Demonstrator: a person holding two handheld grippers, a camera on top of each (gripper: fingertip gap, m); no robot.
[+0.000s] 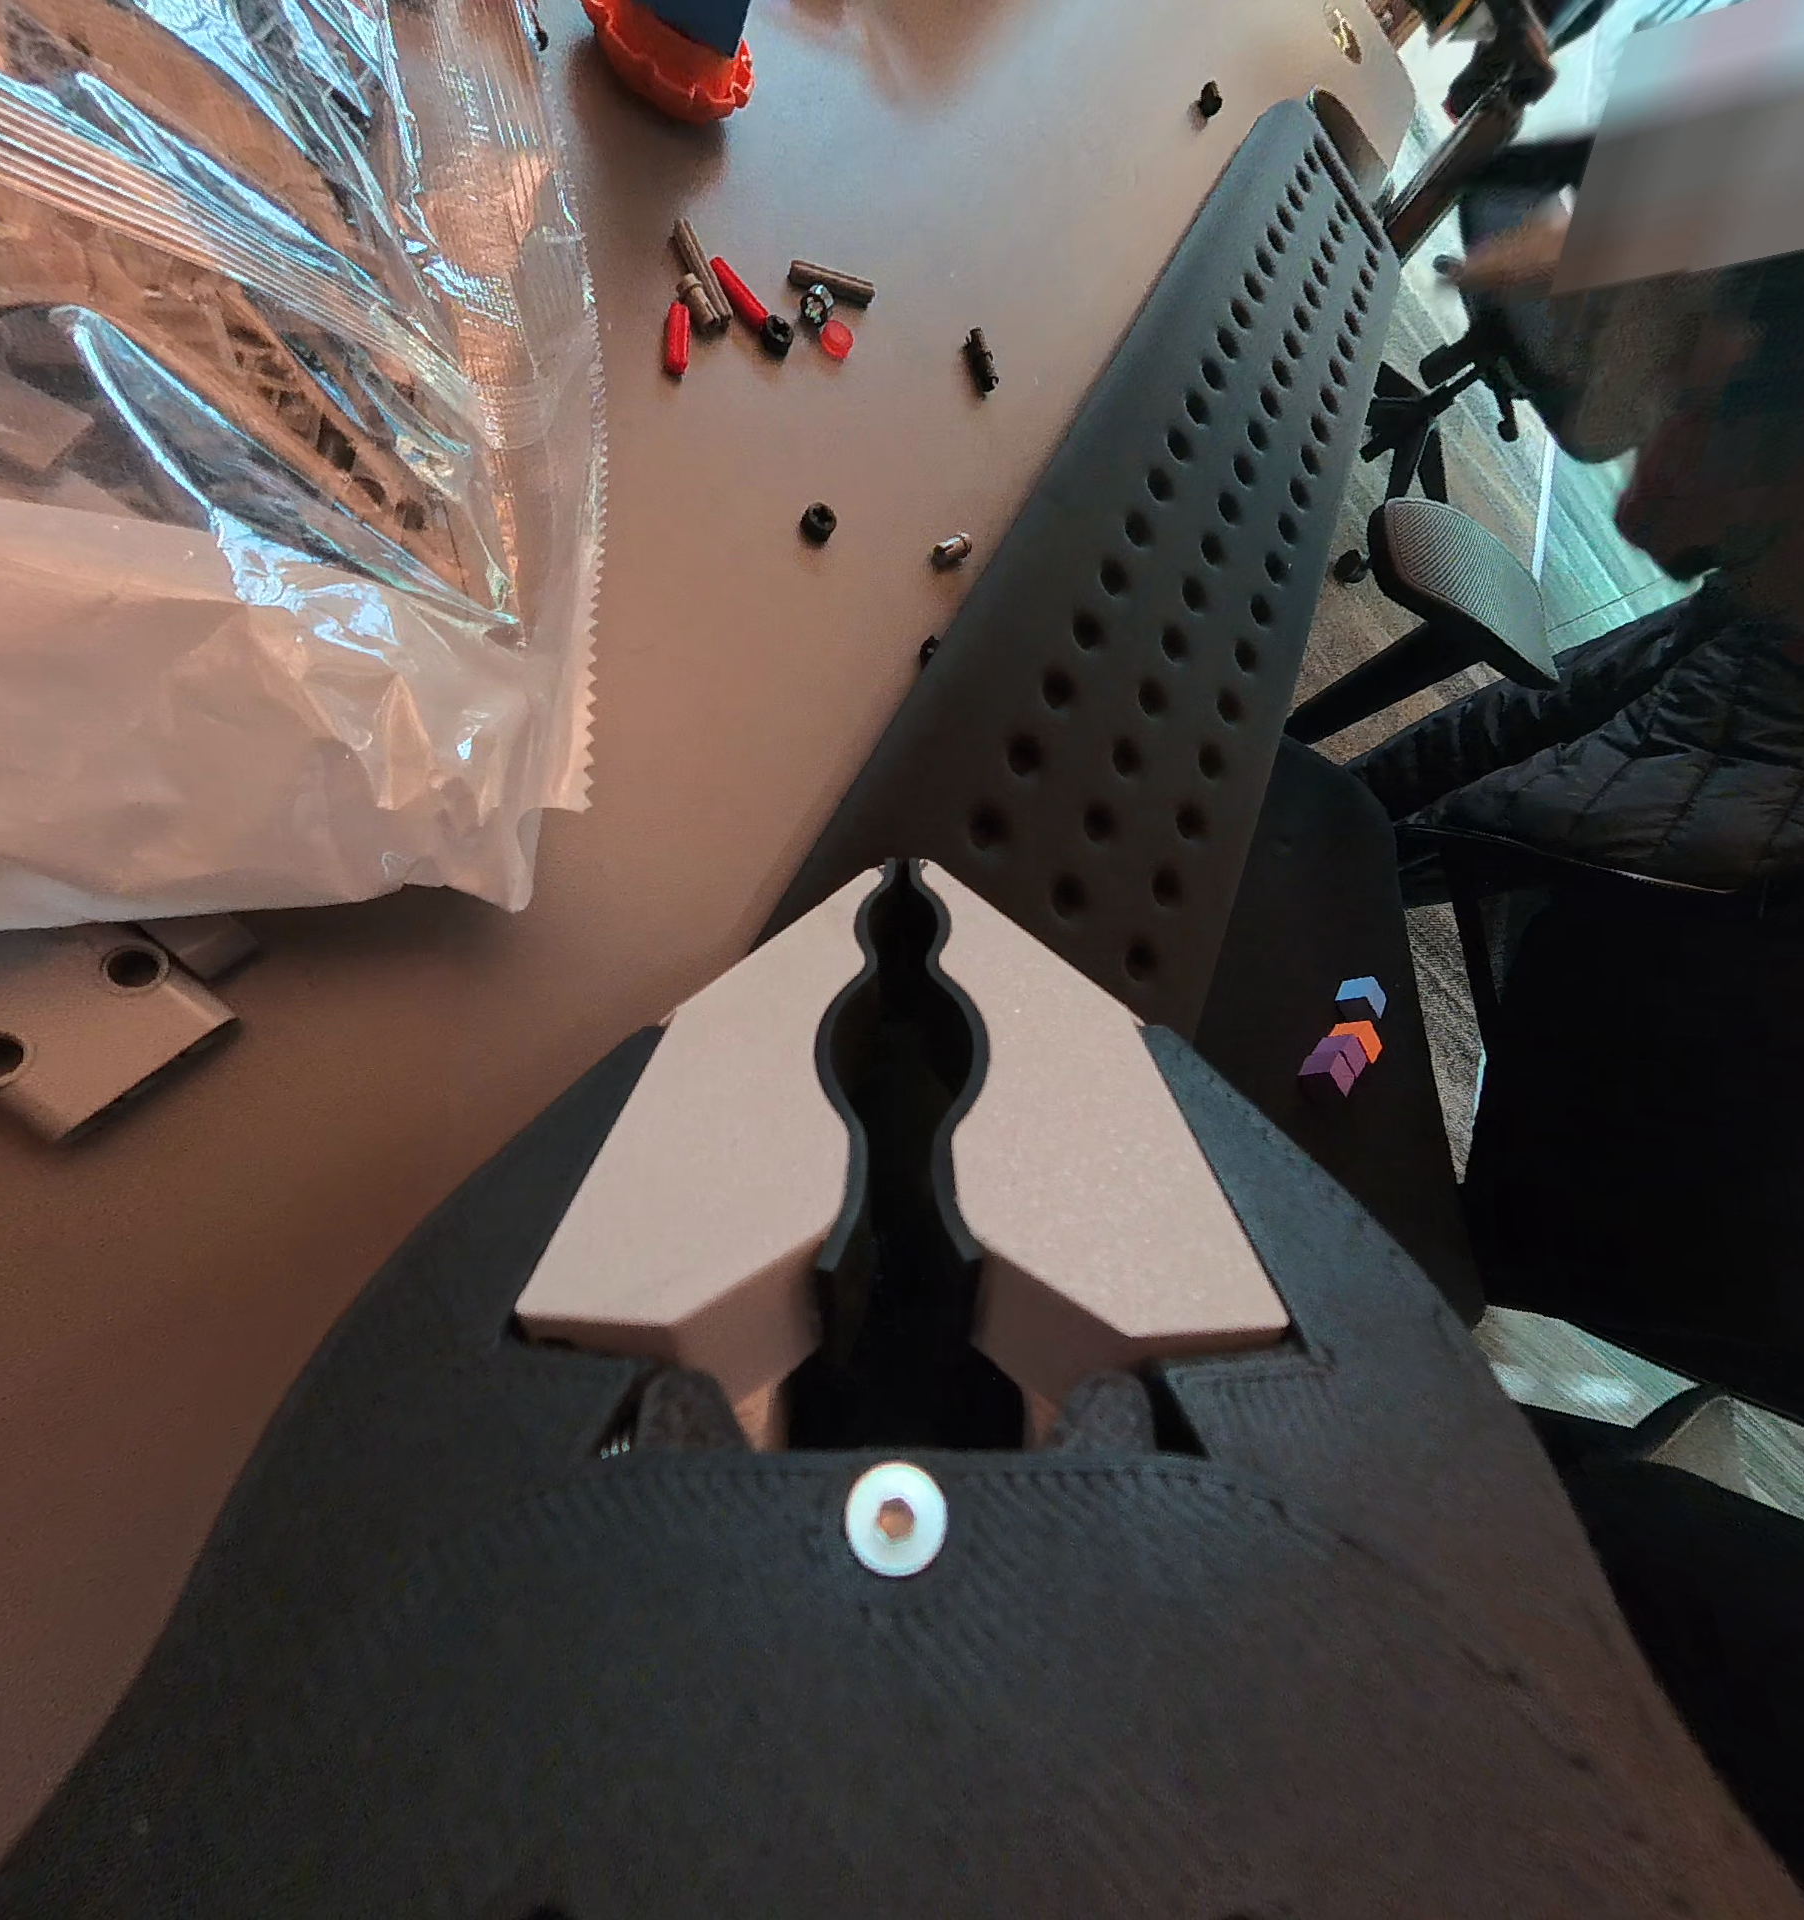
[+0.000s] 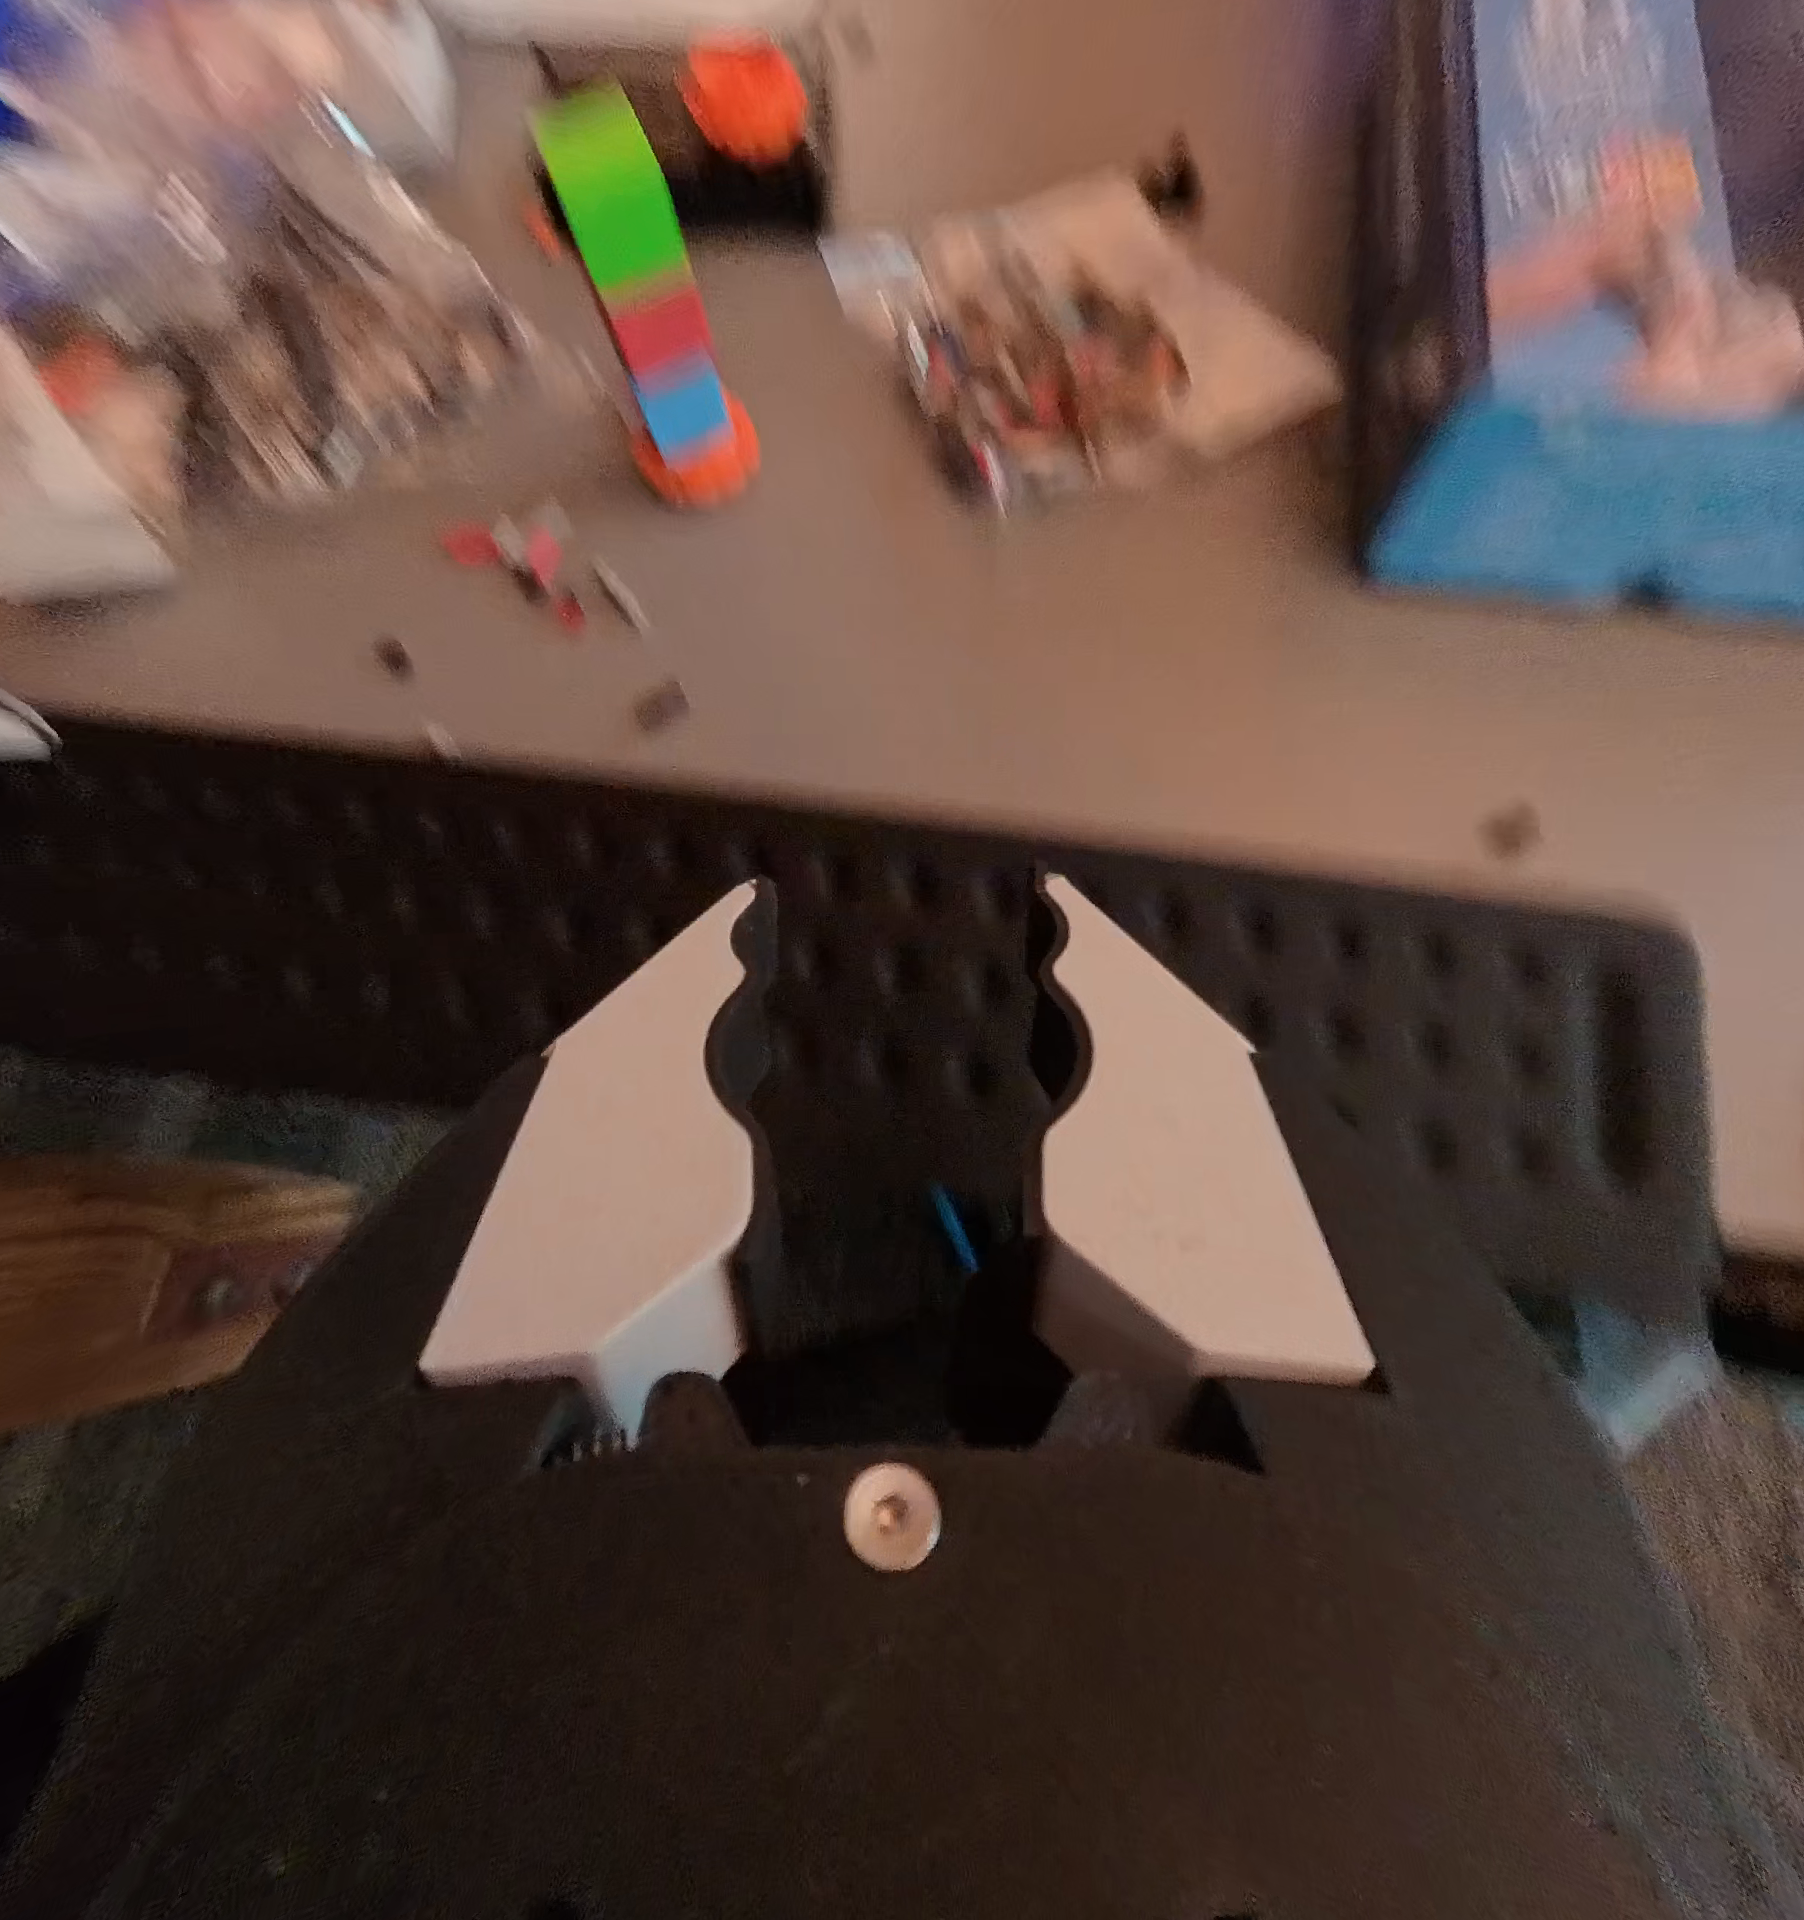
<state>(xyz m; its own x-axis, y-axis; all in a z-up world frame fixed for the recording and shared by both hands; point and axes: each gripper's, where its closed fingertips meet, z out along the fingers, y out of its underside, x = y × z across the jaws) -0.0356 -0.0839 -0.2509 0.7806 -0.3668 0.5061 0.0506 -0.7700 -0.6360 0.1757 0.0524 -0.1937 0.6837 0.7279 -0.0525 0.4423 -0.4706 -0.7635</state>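
Observation:
My left gripper (image 1: 903, 868) is shut, its tips meeting just over the near edge of a black perforated panel (image 1: 1210, 540) that lies along the table's edge. I cannot tell if anything is pinched between the tips. Small red, brown and black pins (image 1: 763, 301) lie scattered on the brown table (image 1: 773, 675) ahead of it. The right wrist view is blurred by motion. My right gripper (image 2: 903, 894) is open and empty above the same perforated panel (image 2: 1397, 997). A small blue piece (image 2: 953, 1228) shows low between its fingers.
A crinkled clear plastic bag (image 1: 233, 468) fills the left. A grey plate with holes (image 1: 87, 1029) lies below it. An orange wheel (image 1: 669, 62) is at the back. A person in a dark jacket (image 1: 1646, 748) sits right. A green-red-blue strip (image 2: 617, 260), a booklet (image 2: 1085, 343) and a blue box (image 2: 1625, 416) stand farther off. The grippers' ends are close to 25 centimetres from one another.

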